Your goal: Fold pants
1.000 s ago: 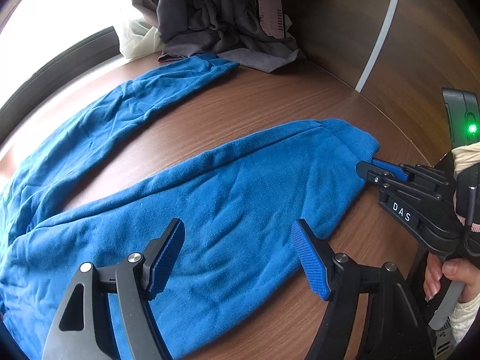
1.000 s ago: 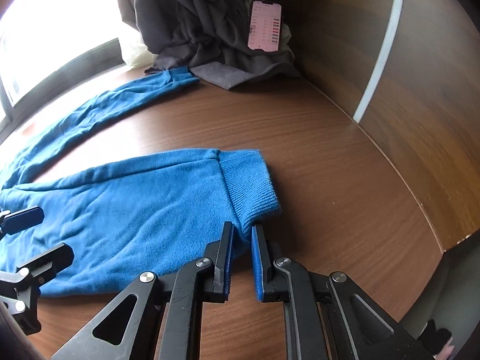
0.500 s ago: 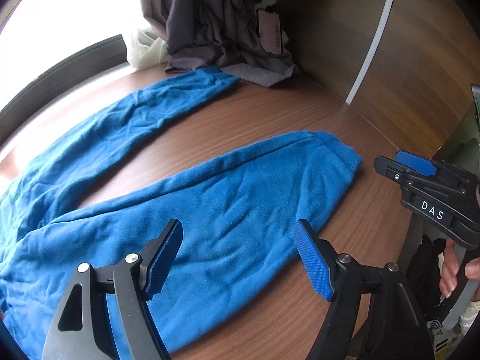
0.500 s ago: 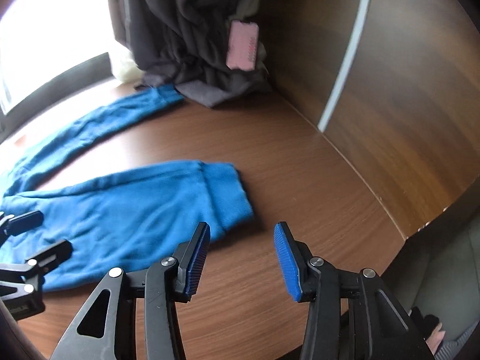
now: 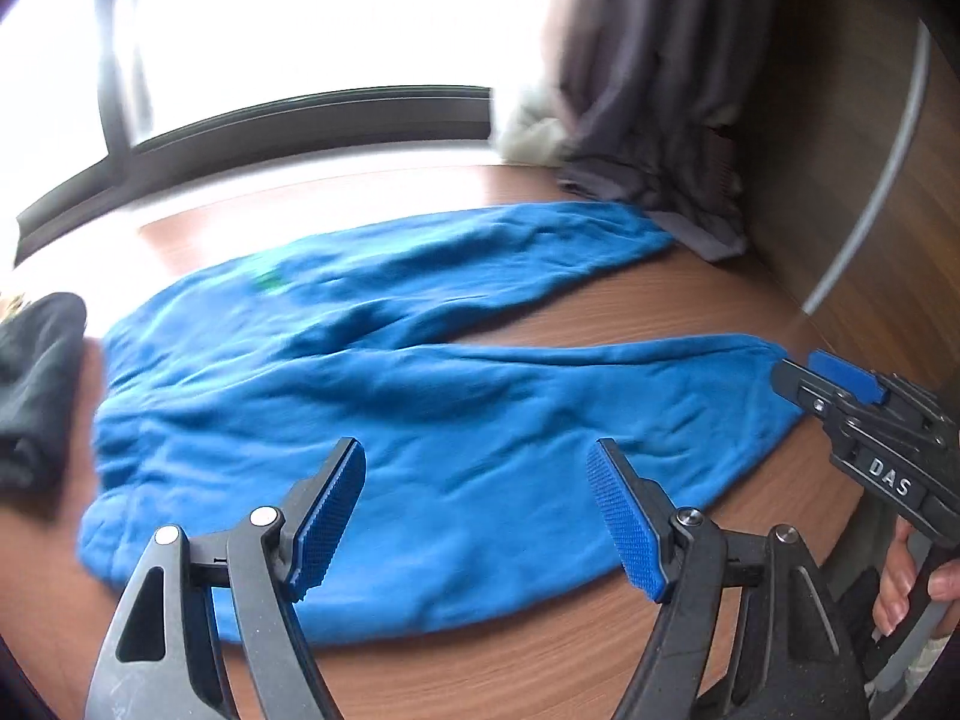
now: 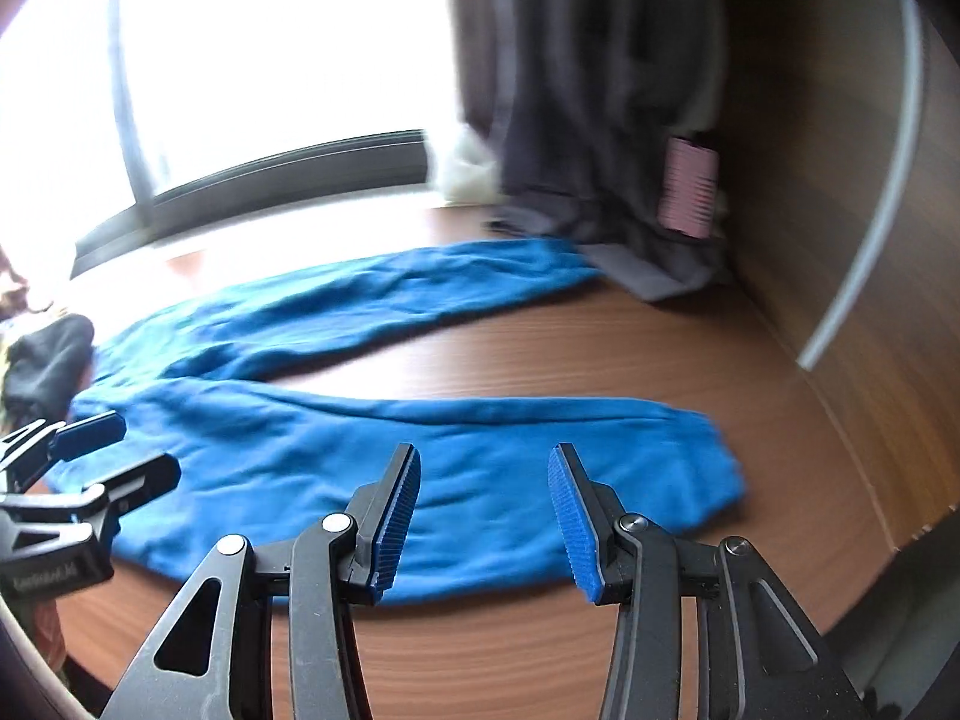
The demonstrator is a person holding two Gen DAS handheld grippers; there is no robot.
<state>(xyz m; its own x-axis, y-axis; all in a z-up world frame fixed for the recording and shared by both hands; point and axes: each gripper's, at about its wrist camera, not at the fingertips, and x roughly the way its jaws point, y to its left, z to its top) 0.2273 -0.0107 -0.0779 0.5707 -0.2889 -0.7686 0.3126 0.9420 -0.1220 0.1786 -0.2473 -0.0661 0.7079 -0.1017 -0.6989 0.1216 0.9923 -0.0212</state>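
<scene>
While both grippers, left [image 5: 477, 516] and right [image 6: 483, 519], hover with jaws spread and empty, blue pants [image 5: 420, 420] lie flat on the wooden table [image 5: 630, 312]: soft, limp fleece, best pinched at cuff or waistband.

Wood-grain table [image 5: 690, 300] underneath; grey curtain [image 6: 588, 120] hanging at the far right corner, its hem pooled on the tabletop; pink ribbed object [image 6: 688, 187] against the curtain's right side; white fabric [image 6: 465, 171] bunched just left of the curtain; dark window frame [image 5: 270, 120] along the far edge; black folded cloth [image 5: 36, 384] at the left edge; wooden wall panel [image 6: 810, 180] with a pale strip [image 6: 870, 198] on the right.
</scene>
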